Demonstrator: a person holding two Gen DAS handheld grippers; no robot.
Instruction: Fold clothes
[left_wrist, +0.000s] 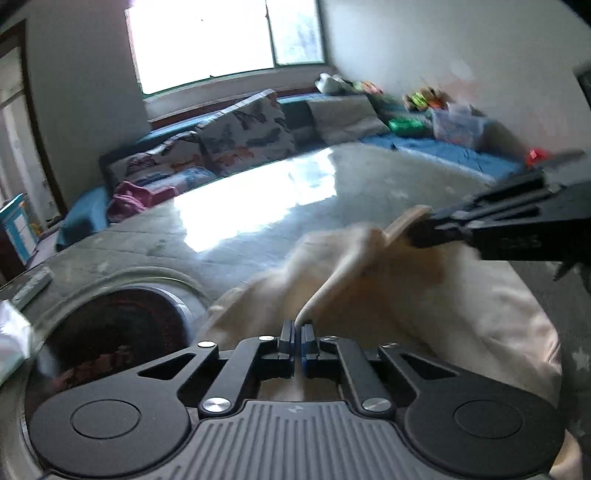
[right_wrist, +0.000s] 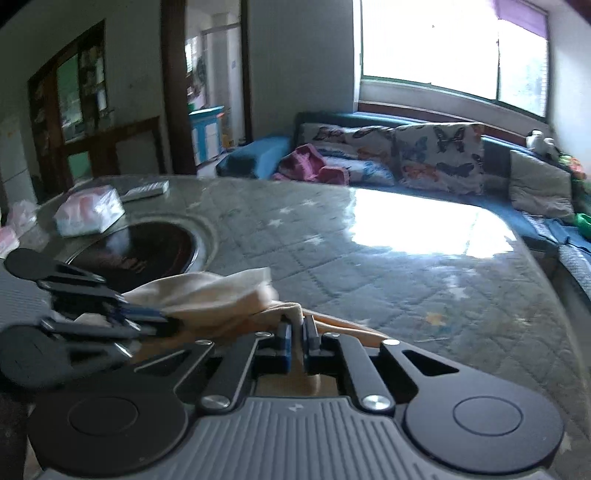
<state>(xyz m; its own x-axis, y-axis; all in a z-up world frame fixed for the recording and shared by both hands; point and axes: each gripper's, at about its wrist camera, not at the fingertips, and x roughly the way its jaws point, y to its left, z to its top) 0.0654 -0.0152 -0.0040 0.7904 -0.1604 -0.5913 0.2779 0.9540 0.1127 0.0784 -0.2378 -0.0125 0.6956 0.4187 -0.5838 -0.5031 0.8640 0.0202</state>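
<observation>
A cream garment (left_wrist: 461, 306) lies bunched on the grey quilted table (left_wrist: 258, 236). In the left wrist view my left gripper (left_wrist: 298, 328) sits low at centre, shut on a raised fold of the cloth. My right gripper (left_wrist: 413, 232) reaches in from the right and is shut on another lifted edge of the garment. In the right wrist view my right gripper (right_wrist: 297, 328) pinches the cream garment (right_wrist: 207, 291), and my left gripper (right_wrist: 166, 321) comes in from the left, clamped on the same cloth. The two grippers hold the fabric close together, just above the table.
A round dark inset (right_wrist: 140, 251) is sunk into the table (right_wrist: 369, 266) left of the garment. A tissue pack (right_wrist: 88, 214) and a remote (right_wrist: 144, 190) lie beyond it. A blue sofa with butterfly cushions (right_wrist: 439, 158) runs behind the table under a bright window.
</observation>
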